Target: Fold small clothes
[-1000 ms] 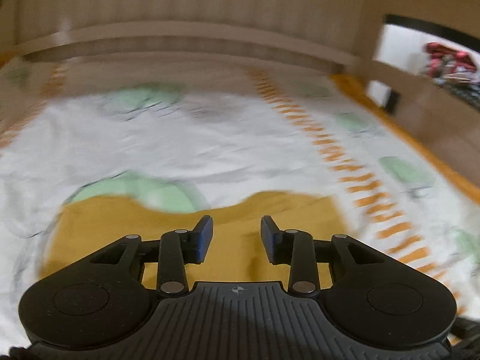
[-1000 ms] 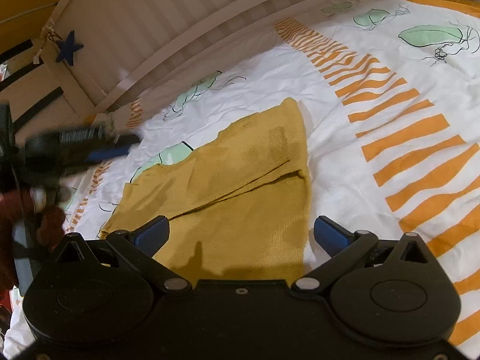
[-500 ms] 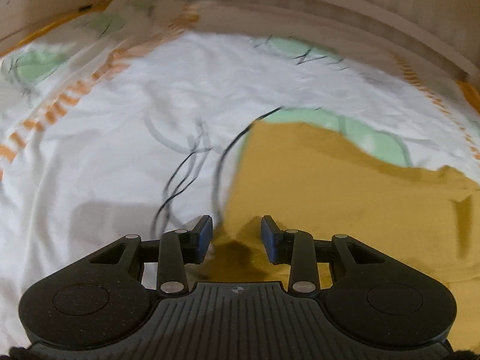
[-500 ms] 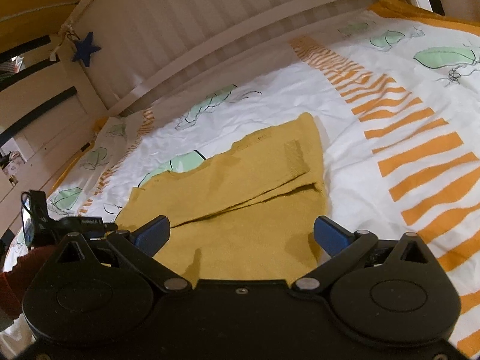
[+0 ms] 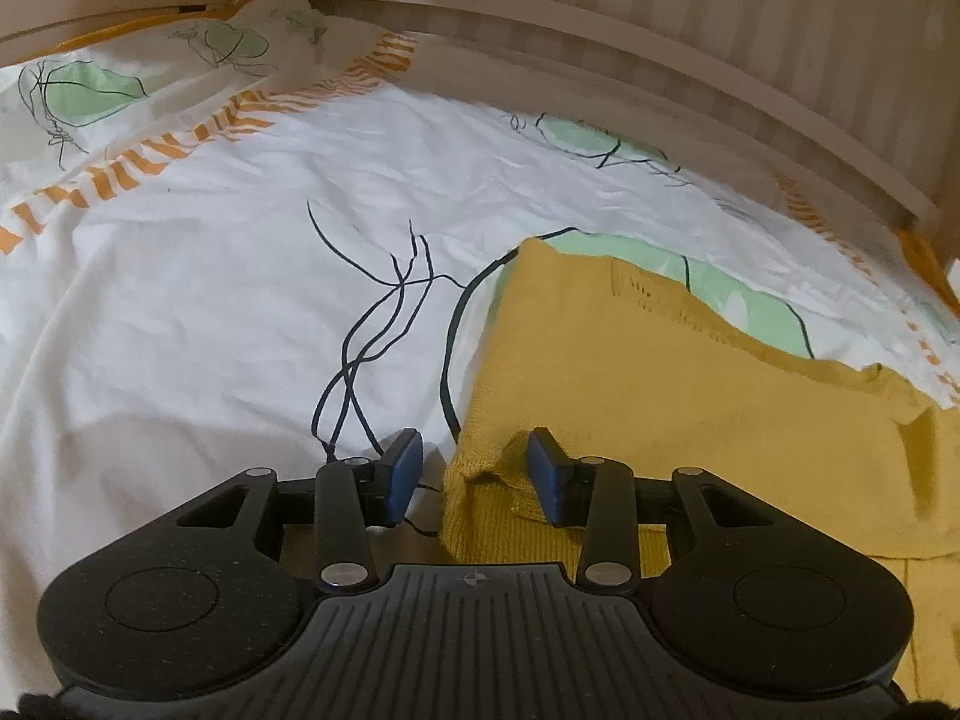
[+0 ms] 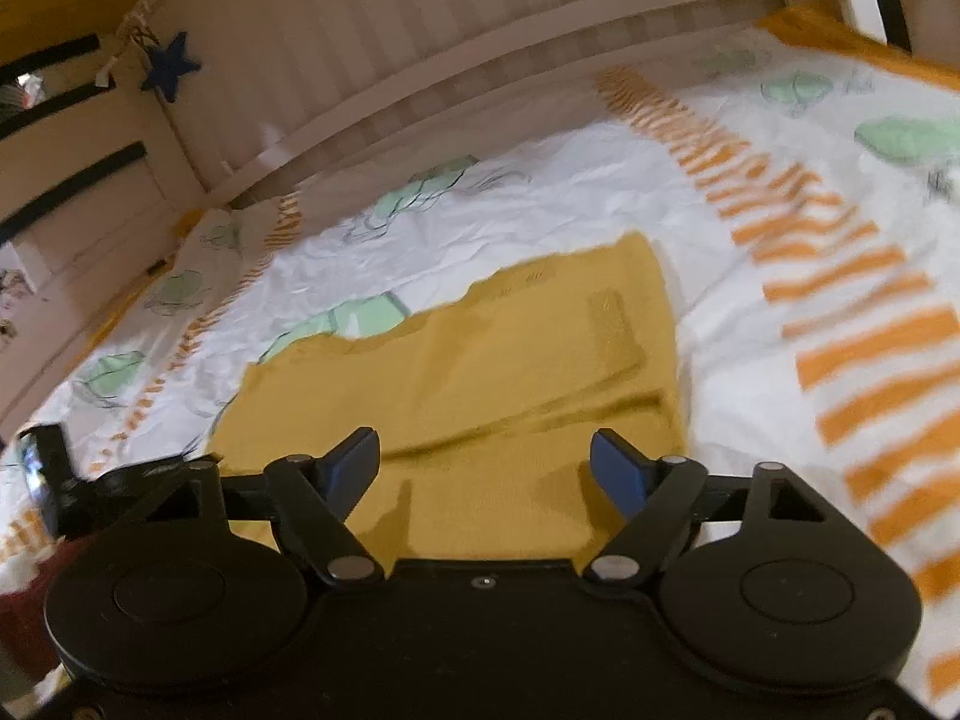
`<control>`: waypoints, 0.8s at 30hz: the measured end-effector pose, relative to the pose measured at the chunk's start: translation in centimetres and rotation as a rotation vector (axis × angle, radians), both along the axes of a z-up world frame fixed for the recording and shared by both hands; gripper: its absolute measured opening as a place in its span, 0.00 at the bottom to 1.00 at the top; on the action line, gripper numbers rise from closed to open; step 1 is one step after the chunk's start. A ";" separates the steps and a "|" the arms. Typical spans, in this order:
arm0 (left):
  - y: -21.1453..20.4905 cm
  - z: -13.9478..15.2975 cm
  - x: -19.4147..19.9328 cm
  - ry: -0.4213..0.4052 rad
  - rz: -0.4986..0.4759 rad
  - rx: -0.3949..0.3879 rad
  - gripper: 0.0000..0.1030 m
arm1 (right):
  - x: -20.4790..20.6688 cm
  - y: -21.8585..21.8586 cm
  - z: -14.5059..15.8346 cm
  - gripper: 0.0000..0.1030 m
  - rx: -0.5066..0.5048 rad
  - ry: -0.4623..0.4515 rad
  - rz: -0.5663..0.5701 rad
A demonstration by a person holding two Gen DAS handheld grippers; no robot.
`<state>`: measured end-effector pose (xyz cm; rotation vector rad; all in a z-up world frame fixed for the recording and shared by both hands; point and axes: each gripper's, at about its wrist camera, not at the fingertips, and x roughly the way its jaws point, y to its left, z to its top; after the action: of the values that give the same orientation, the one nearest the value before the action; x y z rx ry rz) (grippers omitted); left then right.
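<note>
A mustard-yellow knitted garment [image 5: 660, 396] lies partly folded on a white bedsheet [image 5: 198, 312] with green and orange prints. My left gripper [image 5: 474, 471] is open, low over the sheet, and its fingers straddle the garment's near left corner, which bunches up between them. In the right wrist view the same garment [image 6: 498, 378] lies flat with a sleeve folded across it. My right gripper [image 6: 483, 468] is open and empty above the garment's near edge. The left gripper [image 6: 90, 486] shows at the far left of that view.
A beige slatted bed rail [image 6: 456, 78] runs along the far side of the bed, with a dark blue star [image 6: 171, 63] hanging on it. The rail also curves behind in the left wrist view [image 5: 690, 54]. Orange stripes [image 6: 852, 324] cross the sheet at right.
My left gripper has swung left and down to the garment's left corner, which now sits between its fingers. My right gripper has narrowed its opening and moved in over the garment.
</note>
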<state>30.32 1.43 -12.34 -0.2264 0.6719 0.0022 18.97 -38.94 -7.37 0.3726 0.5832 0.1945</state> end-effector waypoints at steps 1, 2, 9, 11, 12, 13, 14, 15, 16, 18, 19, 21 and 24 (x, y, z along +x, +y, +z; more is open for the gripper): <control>0.0 0.0 0.0 -0.002 0.000 -0.001 0.38 | 0.8 0.0 0.4 0.77 -0.017 -0.003 -0.006; 0.0 0.0 0.0 -0.004 0.000 -0.001 0.38 | 1.5 0.0 0.6 0.77 -0.034 -0.002 -0.009; 0.2 -0.3 0.0 -0.012 0.002 -0.015 0.38 | 7.3 0.0 0.4 0.73 -0.183 0.054 -0.037; 0.3 -0.4 0.0 -0.013 0.002 -0.021 0.38 | 8.5 -0.4 -0.4 0.67 -0.171 0.098 -0.038; 0.3 -0.4 0.1 -0.014 0.002 -0.026 0.38 | 9.0 -0.6 -0.7 0.66 -0.156 0.117 -0.039; 0.4 -0.4 0.0 -0.015 0.002 -0.030 0.38 | 9.4 -0.8 -1.2 0.66 -0.145 0.135 -0.043; 0.4 -0.4 0.0 -0.016 0.003 -0.033 0.38 | 9.6 -0.8 -1.4 0.66 -0.142 0.144 -0.049; 0.4 -0.5 0.0 -0.016 0.003 -0.033 0.38 | 9.8 -0.8 -1.6 0.66 -0.144 0.153 -0.055; 0.4 -0.5 0.0 -0.017 0.003 -0.032 0.38 | 9.9 -0.8 -1.8 0.64 -0.144 0.159 -0.059; 0.5 -0.5 0.0 -0.017 0.003 -0.032 0.38 | 10.1 -0.7 -1.9 0.56 -0.138 0.163 -0.057; 0.5 -0.5 0.0 -0.017 0.002 -0.034 0.38 | 10.1 -0.6 -1.9 0.43 -0.143 0.166 -0.058; 0.5 -0.5 -0.1 -0.018 0.001 -0.038 0.38 | 9.9 -0.3 -1.8 0.18 -0.148 0.170 -0.045; 0.6 -0.5 0.0 -0.019 0.001 -0.040 0.38 | 8.9 -0.3 -1.0 0.17 -0.149 0.148 -0.047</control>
<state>30.27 2.03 -12.87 -0.2651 0.6532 -0.0121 27.90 -39.24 -8.41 0.2574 0.7296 0.0776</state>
